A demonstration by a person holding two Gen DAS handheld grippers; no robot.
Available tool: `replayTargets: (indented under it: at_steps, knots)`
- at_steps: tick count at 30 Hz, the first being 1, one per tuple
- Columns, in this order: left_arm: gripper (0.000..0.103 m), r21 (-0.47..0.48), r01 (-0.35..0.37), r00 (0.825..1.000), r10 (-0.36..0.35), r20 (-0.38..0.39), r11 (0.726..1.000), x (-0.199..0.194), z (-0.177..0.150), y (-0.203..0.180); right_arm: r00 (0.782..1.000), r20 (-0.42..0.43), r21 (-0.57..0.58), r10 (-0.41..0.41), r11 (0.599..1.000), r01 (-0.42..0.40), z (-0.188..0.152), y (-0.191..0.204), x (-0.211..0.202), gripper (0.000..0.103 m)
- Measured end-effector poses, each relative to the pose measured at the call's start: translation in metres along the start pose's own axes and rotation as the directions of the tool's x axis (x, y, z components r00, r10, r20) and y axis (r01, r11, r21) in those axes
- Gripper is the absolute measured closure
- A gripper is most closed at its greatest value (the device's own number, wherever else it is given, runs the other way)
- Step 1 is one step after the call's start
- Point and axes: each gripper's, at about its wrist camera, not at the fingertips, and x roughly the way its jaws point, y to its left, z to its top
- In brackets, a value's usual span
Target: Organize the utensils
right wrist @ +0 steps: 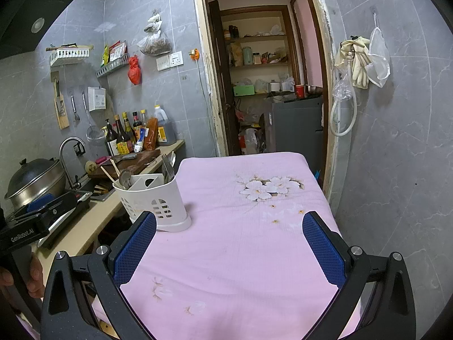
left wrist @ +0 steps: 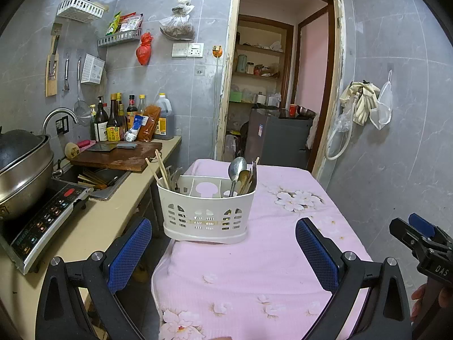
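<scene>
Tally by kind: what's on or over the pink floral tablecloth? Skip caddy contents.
White slotted plastic utensil caddy: 1
Black blue-padded grippers: 2 (left gripper, right gripper)
Total: 3

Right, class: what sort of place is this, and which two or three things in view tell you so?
Most likely a small home kitchen. A sink tap stands by a lidded pot, sauce bottles line the counter, and a utensil caddy sits on a pink cloth.
</scene>
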Motion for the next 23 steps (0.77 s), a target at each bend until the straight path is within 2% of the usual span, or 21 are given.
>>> replayTargets:
  at_steps: [23]
  knots:
    - [0.001, 0.025, -0.008, 1.0, 0.008, -0.016, 1.0, 0.006, 0.002, -0.007, 0.999, -0.035, 0.008, 0.002, 1.0, -0.002, -0.021, 0.016, 0.0, 0.001]
